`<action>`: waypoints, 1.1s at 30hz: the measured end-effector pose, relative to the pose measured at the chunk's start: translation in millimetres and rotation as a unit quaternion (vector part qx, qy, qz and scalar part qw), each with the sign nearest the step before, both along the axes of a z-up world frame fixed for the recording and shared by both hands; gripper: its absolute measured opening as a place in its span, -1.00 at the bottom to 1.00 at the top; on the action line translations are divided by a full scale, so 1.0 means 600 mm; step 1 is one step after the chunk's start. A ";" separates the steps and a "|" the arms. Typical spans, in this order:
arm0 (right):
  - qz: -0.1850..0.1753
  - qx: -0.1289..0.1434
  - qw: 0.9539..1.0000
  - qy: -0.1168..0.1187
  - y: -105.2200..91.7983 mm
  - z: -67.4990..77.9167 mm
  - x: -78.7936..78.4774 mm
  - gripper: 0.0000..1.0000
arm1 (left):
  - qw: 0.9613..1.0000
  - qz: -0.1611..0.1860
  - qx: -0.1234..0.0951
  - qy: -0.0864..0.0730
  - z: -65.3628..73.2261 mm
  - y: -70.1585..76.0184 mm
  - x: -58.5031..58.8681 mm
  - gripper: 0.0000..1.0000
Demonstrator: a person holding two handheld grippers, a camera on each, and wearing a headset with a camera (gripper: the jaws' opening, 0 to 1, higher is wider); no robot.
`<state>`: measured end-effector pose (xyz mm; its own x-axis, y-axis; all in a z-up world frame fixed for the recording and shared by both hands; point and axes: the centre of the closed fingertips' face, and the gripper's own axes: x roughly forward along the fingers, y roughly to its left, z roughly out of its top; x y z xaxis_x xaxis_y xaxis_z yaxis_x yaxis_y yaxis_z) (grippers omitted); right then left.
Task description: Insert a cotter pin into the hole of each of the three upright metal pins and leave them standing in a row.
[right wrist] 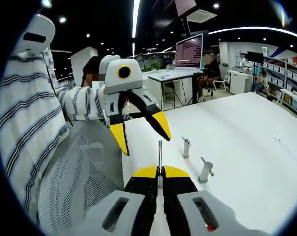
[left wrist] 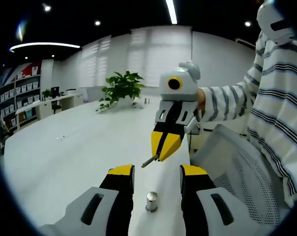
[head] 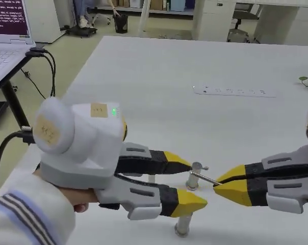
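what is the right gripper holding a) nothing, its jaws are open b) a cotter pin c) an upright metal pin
B: the right gripper is shut on a thin cotter pin that sticks out past its yellow tips.

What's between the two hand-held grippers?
The cotter pin held by the right hand-held gripper, pointing at the left hand-held gripper; the left gripper view shows it.

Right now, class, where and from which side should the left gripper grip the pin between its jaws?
Grip the pin on its round shaft, below the top, probably closing from both sides, as the open left gripper straddles it. It stands upright, so a level side pinch should steady it and leave the top free for the cotter pin in the right gripper.
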<state>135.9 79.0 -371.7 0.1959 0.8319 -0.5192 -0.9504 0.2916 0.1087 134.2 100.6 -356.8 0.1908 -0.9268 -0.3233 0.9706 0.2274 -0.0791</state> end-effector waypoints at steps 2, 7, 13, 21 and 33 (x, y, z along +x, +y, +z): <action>-0.004 -0.013 1.000 0.000 -0.006 -0.010 0.000 -1.00 | 1.000 0.003 0.016 0.005 -0.013 0.004 0.000 -0.25; 0.000 -0.037 0.999 0.001 -0.014 -0.037 -0.006 -1.00 | 0.998 -0.001 0.066 0.002 -0.049 0.010 -0.003 -0.19; -0.002 -0.058 0.998 0.003 -0.021 -0.059 -0.012 -1.00 | 0.995 -0.009 0.102 0.002 -0.083 0.013 -0.005 -0.19; 0.010 -0.100 0.995 0.007 -0.034 -0.090 -0.020 -1.00 | 0.992 -0.017 0.126 -0.001 -0.107 0.006 0.007 -0.29; 0.023 -0.121 0.992 0.018 -0.029 -0.108 -0.026 -1.00 | 0.986 -0.046 0.156 -0.024 -0.135 -0.010 0.006 -0.46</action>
<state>120.5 61.7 -436.3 0.1393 0.6896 -0.7107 -0.9599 0.2703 0.0741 137.9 94.7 -437.7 0.1329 -0.7980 -0.5878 0.9892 0.1440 0.0282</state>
